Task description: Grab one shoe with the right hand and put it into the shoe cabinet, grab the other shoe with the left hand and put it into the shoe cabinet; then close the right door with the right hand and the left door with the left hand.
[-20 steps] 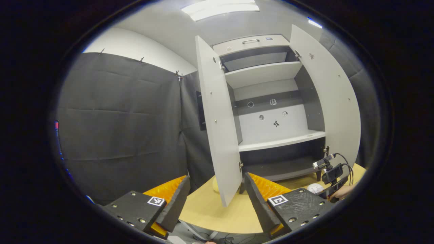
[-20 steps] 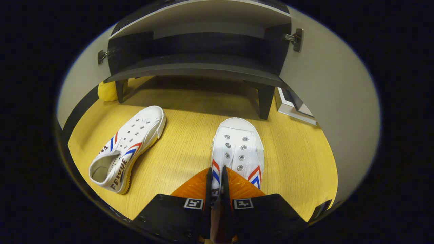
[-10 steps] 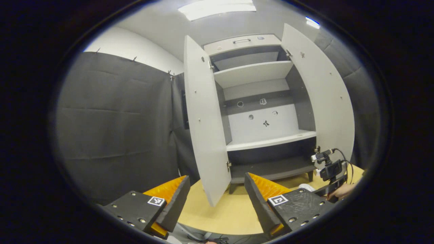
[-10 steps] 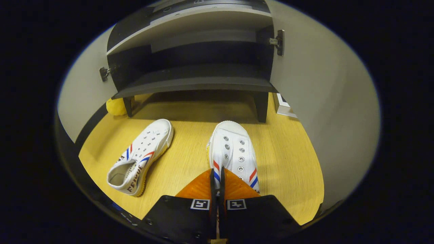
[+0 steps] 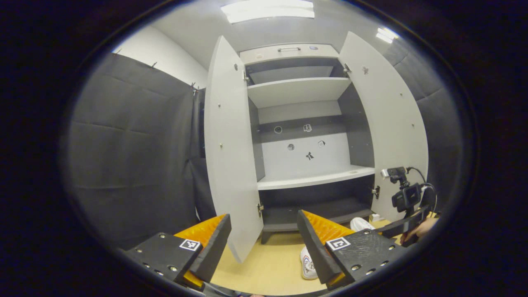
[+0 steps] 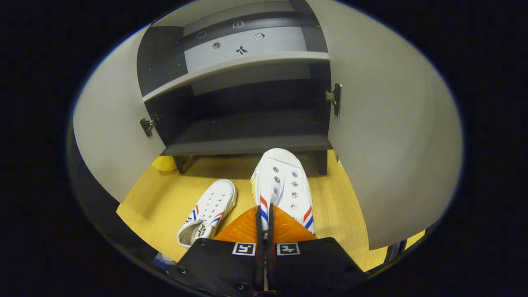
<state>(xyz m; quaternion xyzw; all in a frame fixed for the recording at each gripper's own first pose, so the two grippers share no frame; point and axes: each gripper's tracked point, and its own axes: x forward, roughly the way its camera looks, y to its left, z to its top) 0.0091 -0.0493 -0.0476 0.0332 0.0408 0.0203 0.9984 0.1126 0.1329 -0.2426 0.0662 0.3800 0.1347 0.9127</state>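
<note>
Right gripper clamped tight on the heel edge of one white shoe, toe pointing at the shoe cabinet and hanging just in front of its dark bottom shelf. Other shoe lying on the counter to the left, well short of the cabinet. Left gripper held wide apart, gripping nothing, back from the cabinet. Left door and right door both swung open, flanking the way in. Yellow object tucked far left by a cabinet leg. Dark cloth wall off to the left.
</note>
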